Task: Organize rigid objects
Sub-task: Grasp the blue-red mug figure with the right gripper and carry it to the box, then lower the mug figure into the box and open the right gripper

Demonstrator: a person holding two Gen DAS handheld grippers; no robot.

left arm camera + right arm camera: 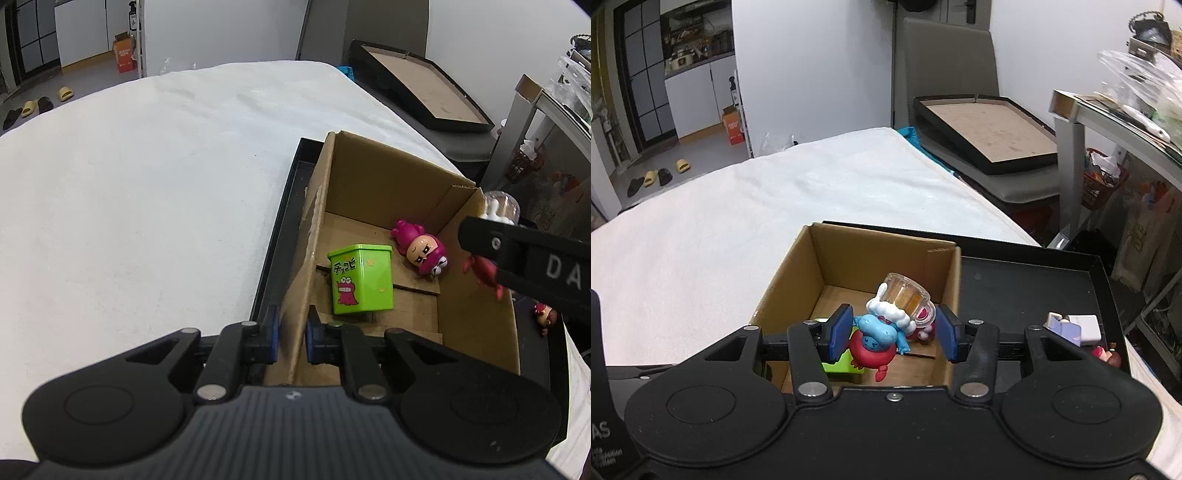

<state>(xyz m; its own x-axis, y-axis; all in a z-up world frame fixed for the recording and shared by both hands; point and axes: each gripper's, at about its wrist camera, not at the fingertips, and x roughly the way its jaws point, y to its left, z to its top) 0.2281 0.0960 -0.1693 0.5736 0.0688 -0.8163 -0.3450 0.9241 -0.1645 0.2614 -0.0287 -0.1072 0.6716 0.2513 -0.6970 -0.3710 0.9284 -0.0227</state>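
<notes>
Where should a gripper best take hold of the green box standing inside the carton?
Grip the green box across two opposite flat side walls near its top rim, coming from above. It stands upright in the cardboard carton, whose walls likely block a sideways approach; the pink figure lies apart.

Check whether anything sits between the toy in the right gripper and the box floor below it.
Nothing covers the cardboard box; its top is open. The blue toy hangs in the right gripper near the box's right wall. The green tin and the pink figure take up the floor's middle and far corner.
</notes>
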